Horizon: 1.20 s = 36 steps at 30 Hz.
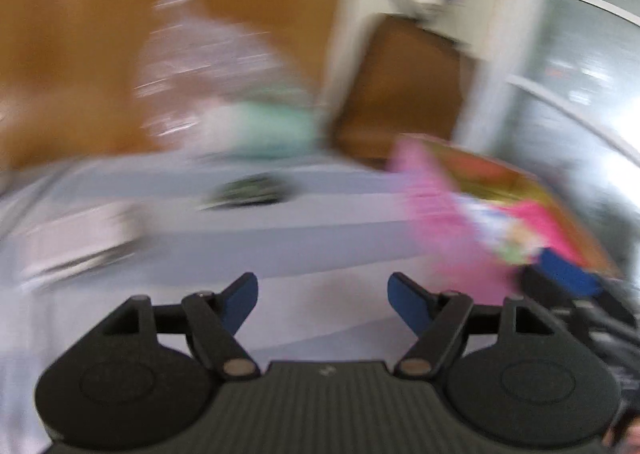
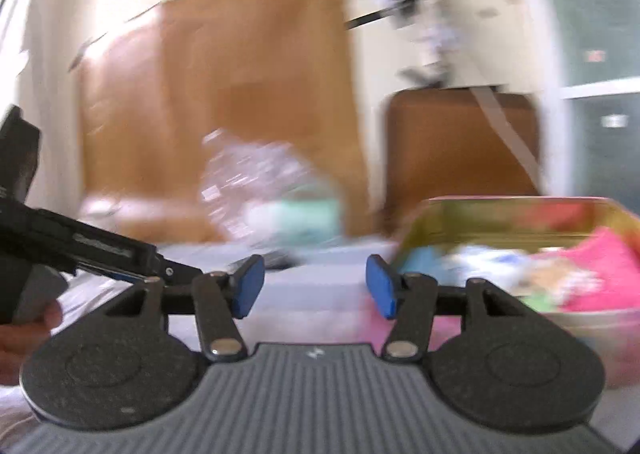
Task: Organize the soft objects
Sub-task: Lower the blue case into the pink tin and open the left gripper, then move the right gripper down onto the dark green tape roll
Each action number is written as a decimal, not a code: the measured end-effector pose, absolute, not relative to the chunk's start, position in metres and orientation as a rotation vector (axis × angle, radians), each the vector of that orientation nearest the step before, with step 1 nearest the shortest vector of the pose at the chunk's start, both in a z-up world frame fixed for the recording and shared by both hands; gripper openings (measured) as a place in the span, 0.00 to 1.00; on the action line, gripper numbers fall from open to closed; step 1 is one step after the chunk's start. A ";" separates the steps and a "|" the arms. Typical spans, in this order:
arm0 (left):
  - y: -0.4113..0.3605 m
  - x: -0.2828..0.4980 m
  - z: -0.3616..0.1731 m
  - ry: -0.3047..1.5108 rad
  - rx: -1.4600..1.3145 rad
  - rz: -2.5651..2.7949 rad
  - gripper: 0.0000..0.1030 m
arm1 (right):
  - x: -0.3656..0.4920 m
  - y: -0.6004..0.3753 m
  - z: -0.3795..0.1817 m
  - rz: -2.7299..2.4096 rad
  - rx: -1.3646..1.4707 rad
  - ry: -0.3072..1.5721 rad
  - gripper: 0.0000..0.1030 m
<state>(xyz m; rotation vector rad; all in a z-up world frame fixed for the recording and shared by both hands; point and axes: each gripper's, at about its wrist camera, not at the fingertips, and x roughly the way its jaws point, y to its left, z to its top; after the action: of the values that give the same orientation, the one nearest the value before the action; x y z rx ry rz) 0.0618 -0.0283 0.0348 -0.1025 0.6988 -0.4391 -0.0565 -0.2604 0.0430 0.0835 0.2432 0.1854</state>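
The right wrist view alone is showing a hand (image 2: 18,334) at 9 o'clock, gripping the left gripper (image 1: 322,296), whose 2 jaws are standing released over the pale sheet (image 1: 320,238). The right gripper (image 2: 315,286) is likewise gaping, holding nothing. At 2 o'clock a colourful bin (image 2: 500,210) is holding what may be pink cloth (image 2: 600,266), blurred.

Two tools (image 1: 322,296), one basket (image 2: 500,210).
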 end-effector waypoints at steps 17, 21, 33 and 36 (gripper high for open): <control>0.045 0.052 0.011 0.573 -0.143 -0.305 0.80 | 0.172 -0.192 0.023 0.146 0.185 0.567 0.58; 0.053 0.059 0.007 0.595 -0.206 -0.331 0.80 | 0.209 -0.188 0.013 0.085 0.180 0.608 0.58; 0.072 0.070 0.001 0.633 -0.335 -0.327 0.82 | 0.174 -0.194 0.013 0.273 0.197 0.740 0.31; 0.077 0.070 0.001 0.637 -0.366 -0.316 0.83 | 0.132 -0.185 0.013 0.382 0.191 0.757 0.29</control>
<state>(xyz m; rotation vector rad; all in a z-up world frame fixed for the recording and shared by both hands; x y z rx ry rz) 0.0702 0.0772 0.0006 -0.3660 0.6370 -0.3156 0.1322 -0.1848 0.0130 0.1906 0.7568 0.3817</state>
